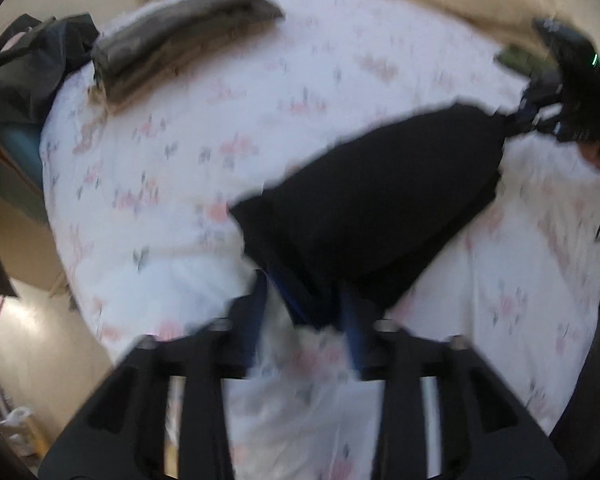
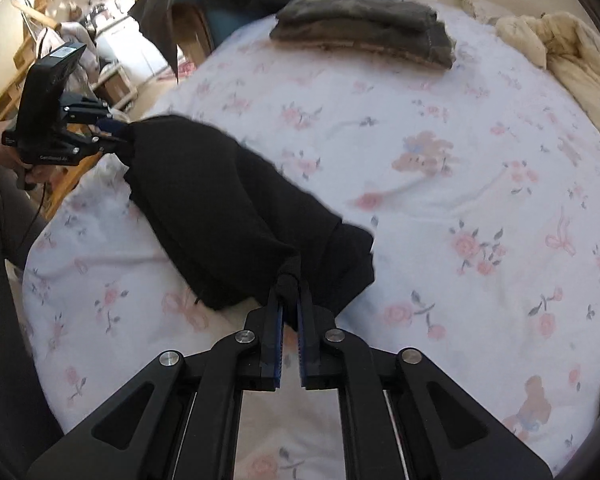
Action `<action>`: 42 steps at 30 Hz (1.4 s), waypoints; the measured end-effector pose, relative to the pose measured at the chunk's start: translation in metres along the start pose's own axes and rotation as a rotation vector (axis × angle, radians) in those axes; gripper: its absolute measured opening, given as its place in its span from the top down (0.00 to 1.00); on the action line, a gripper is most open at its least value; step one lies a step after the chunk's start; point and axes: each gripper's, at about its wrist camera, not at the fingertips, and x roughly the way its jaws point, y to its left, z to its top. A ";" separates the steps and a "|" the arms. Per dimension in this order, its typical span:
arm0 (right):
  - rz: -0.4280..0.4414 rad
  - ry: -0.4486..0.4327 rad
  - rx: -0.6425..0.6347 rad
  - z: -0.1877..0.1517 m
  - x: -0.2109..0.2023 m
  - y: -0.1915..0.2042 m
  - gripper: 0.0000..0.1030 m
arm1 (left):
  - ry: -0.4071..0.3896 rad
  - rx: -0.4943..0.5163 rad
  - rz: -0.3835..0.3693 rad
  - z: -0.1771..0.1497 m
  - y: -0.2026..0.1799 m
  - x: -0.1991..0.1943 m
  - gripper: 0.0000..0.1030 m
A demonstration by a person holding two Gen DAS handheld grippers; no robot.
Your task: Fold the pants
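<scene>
1. The right claw (image 2: 289,300) is clenched on a bunched corner of the black pants (image 2: 236,216), the cloth pinched between its blue-lined pads.
2. The left claw (image 1: 306,304) has its fingers standing apart with the other end of the pants lying between them; the view is too blurred to tell whether the pads press on the cloth.
3. The pants stretch in a folded black bundle between the two claws, over the near part of the bed (image 2: 440,168).
4. The bed wears a white sheet with pink flowers.
5. At the far side of the bed lies a folded grey garment (image 2: 364,28).
6. Beside it, a cream blanket (image 2: 556,44) is heaped at the edge.
7. A hand (image 2: 4,152) grips the left claw's handle.
</scene>
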 end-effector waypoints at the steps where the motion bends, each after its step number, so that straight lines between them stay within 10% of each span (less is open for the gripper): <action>1: 0.006 0.021 0.018 -0.001 -0.001 -0.001 0.91 | 0.017 0.000 -0.008 -0.002 0.000 -0.001 0.64; 6: -0.007 0.097 0.091 0.000 -0.022 -0.006 0.87 | -0.005 -0.157 -0.111 0.001 0.022 -0.039 0.64; 9: -0.004 -0.027 0.143 0.014 -0.051 -0.002 0.87 | -0.145 -0.383 -0.145 0.018 0.041 -0.062 0.64; 13: -0.083 -0.126 0.245 0.047 -0.046 0.001 0.87 | -0.139 -0.544 -0.158 0.040 0.033 -0.027 0.64; 19: 0.027 -0.042 0.361 0.057 0.016 0.000 0.87 | -0.082 -0.528 -0.132 0.042 0.002 0.018 0.66; 26: -0.005 0.081 0.257 0.023 0.027 0.011 0.90 | 0.013 -0.262 -0.029 0.021 -0.028 0.017 0.61; 33: -0.045 0.181 0.342 0.003 0.021 -0.004 0.90 | 0.090 -0.306 -0.047 0.009 -0.017 0.007 0.61; 38: 0.011 -0.021 0.507 0.009 -0.028 -0.036 0.84 | -0.025 -0.454 -0.081 0.011 0.013 -0.033 0.60; 42: 0.053 -0.165 0.719 0.002 -0.045 -0.073 0.57 | -0.124 -0.694 -0.052 0.003 0.057 -0.037 0.57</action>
